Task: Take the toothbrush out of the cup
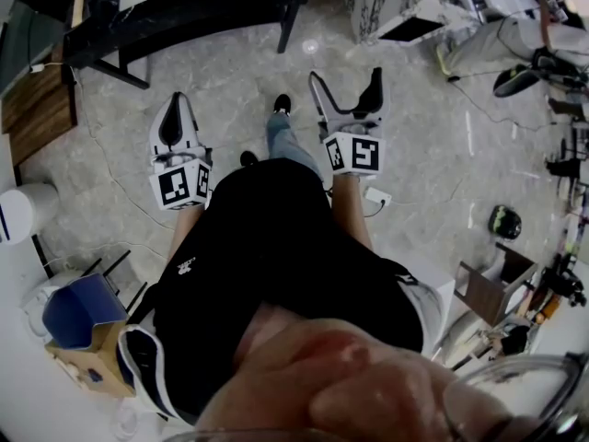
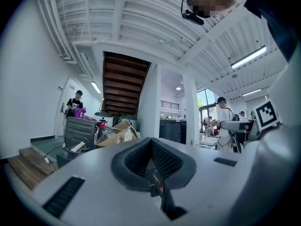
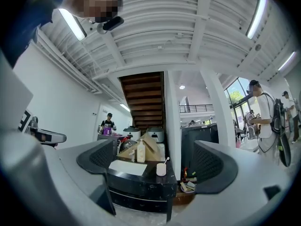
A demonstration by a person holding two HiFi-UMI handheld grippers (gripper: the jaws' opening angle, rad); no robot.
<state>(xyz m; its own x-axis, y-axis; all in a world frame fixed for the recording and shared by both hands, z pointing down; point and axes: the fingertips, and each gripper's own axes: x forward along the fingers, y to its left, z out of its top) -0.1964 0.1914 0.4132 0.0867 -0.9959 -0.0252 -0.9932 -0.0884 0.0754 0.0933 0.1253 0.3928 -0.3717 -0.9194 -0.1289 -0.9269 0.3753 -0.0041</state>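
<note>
A small white cup point(image 3: 161, 169) stands on a black table point(image 3: 141, 182) some way ahead in the right gripper view, with a white toothbrush point(image 3: 166, 160) leaning out of it. My right gripper point(image 3: 155, 165) is open and empty, its jaws framing the table from a distance. In the head view the right gripper point(image 1: 345, 90) is held over the floor in front of the person's body, short of the black table point(image 1: 184, 17). My left gripper point(image 1: 173, 120) hangs beside it, shut on nothing, and in its own view the left gripper point(image 2: 151, 160) points up toward the ceiling.
A white sheet point(image 3: 127, 167), a pump bottle point(image 3: 140, 152) and a cardboard box point(image 3: 150, 147) share the table. A white pillar point(image 3: 173, 126) rises behind it. A box with blue lining point(image 1: 78, 316) and a white bin point(image 1: 23, 212) stand at left. People point(image 3: 259, 112) stand in the background.
</note>
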